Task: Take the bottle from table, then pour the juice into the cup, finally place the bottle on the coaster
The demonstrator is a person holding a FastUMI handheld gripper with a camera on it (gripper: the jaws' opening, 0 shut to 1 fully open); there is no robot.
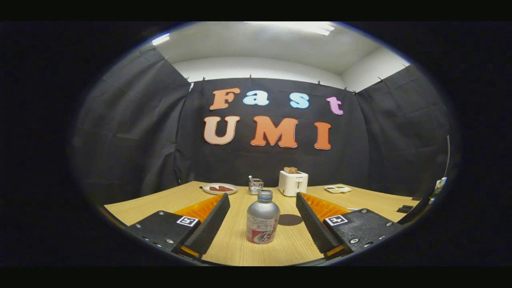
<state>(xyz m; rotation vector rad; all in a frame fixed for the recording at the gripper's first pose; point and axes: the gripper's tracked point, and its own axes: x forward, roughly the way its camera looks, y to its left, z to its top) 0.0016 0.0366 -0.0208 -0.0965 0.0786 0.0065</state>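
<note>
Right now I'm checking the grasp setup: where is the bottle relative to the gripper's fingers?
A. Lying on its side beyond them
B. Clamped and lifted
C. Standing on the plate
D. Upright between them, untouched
D: the bottle stands upright on the table between the open gripper's fingers, with a gap on both sides.

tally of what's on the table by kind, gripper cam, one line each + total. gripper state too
Bottle: 1
Coaster: 1
Toaster: 1
Plate: 1
Metal holder: 1
Small tray: 1
Total: 6
Gripper: open, bottle between its fingers, untouched.
</note>
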